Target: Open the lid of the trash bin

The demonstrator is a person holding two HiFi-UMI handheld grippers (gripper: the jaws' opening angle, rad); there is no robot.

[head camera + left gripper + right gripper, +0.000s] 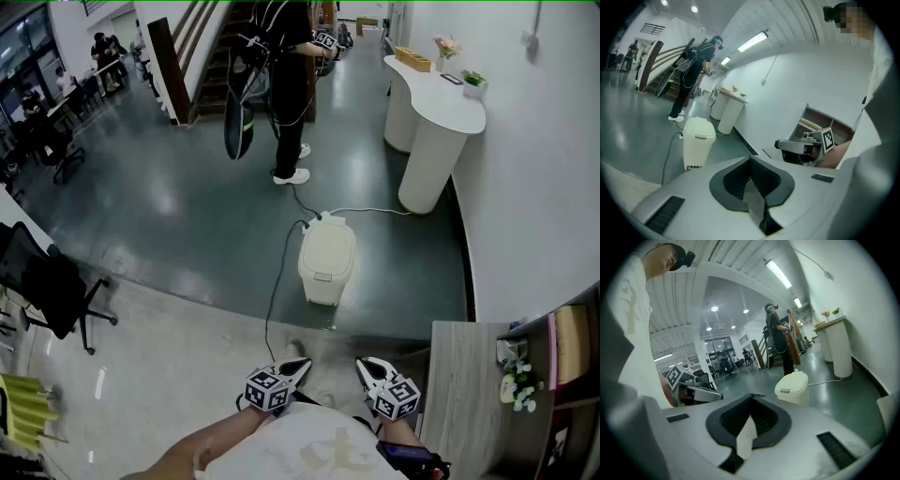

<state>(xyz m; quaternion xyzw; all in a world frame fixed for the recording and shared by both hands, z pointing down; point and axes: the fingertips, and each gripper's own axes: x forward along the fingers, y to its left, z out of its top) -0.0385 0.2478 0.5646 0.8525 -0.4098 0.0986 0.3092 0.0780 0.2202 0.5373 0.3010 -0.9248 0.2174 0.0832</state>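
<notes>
As left gripper (302,363), right gripper (364,363) hover, bin (327,259) sits closed.

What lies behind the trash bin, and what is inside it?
Behind the trash bin, a small white box with cables lies on the floor. The lid is shut, hiding the inside.

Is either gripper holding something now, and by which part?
Nothing is held: the left gripper and right gripper are shut, empty, short of the cream plastic trash bin.

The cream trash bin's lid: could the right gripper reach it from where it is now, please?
Probably not yet: the right gripper hangs near the person's body, well short of the cream plastic trash bin. Only open floor lies between.
</notes>
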